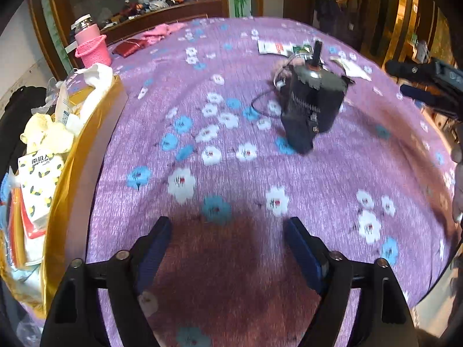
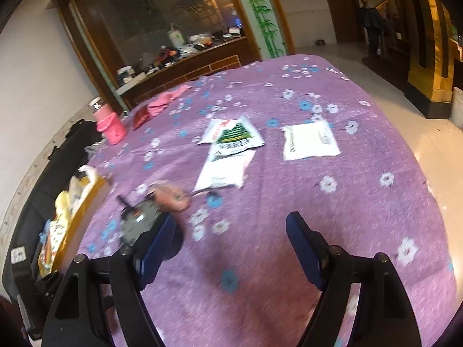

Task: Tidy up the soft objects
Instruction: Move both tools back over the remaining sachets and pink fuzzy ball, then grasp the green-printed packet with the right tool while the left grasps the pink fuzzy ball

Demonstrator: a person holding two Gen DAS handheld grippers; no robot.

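Observation:
A gold cardboard box (image 1: 84, 156) at the table's left edge holds tissue packs and soft items; it also shows in the right wrist view (image 2: 84, 202). Flat white and green soft packets (image 2: 231, 141) and a white packet (image 2: 311, 141) lie on the purple floral cloth (image 2: 318, 217). My left gripper (image 1: 228, 248) is open and empty, low over the cloth right of the box. My right gripper (image 2: 231, 248) is open and empty above the cloth, short of the packets. A pink soft item (image 2: 170, 195) lies by a black device (image 2: 139, 219).
The black device (image 1: 312, 107) with a cable stands mid-table. A pink basket with a bottle (image 1: 92, 46), a red pouch (image 1: 127, 47) and pink cloth (image 1: 162, 30) sit at the far left. The right gripper's body (image 1: 428, 81) shows at the right edge.

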